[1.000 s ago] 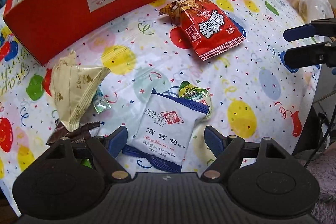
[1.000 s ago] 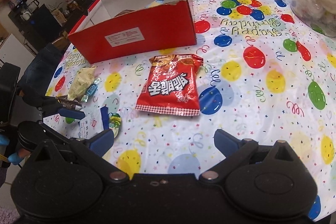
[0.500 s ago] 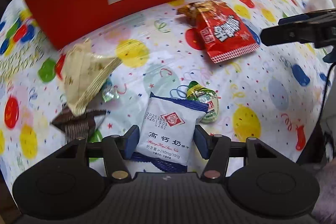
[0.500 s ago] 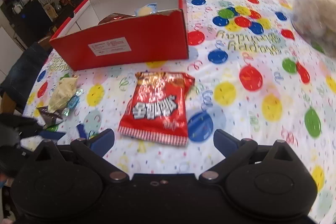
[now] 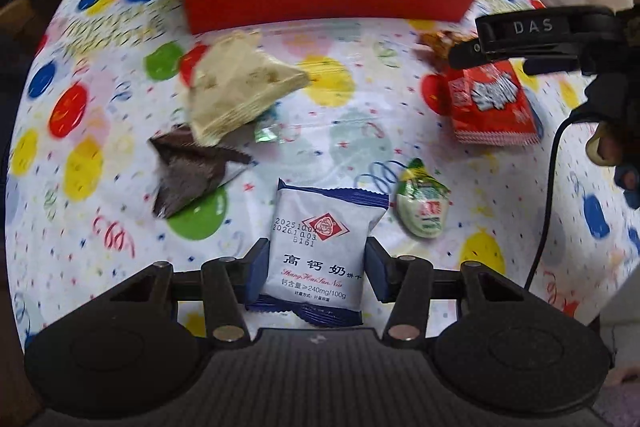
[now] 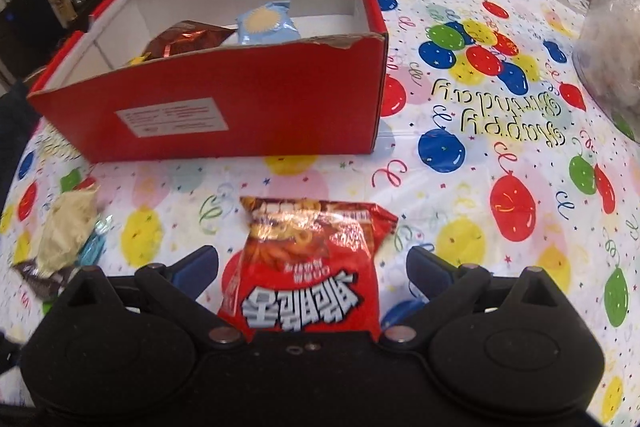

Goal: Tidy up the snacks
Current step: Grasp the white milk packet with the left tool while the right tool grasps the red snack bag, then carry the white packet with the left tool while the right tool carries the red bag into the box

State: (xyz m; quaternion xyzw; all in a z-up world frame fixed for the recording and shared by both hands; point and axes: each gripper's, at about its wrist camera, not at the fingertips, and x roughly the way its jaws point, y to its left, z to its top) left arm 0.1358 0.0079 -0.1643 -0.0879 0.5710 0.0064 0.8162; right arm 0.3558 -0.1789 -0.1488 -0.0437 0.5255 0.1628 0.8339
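Left hand-held gripper [image 5: 316,269] jaws just closing, pointing steeply down; right hand-held gripper [image 6: 312,267] jaws wide apart.

Box [image 6: 240,123] behind chip bag [image 6: 308,267] — wrappers [image 6: 64,231] left.

A white-and-blue biscuit packet [image 5: 320,251] lies flat near the tablecloth's [image 6: 460,211] near edge. A red snack bag [image 6: 312,275] lies flat in front of the open red box [image 6: 248,119], which holds two packets.
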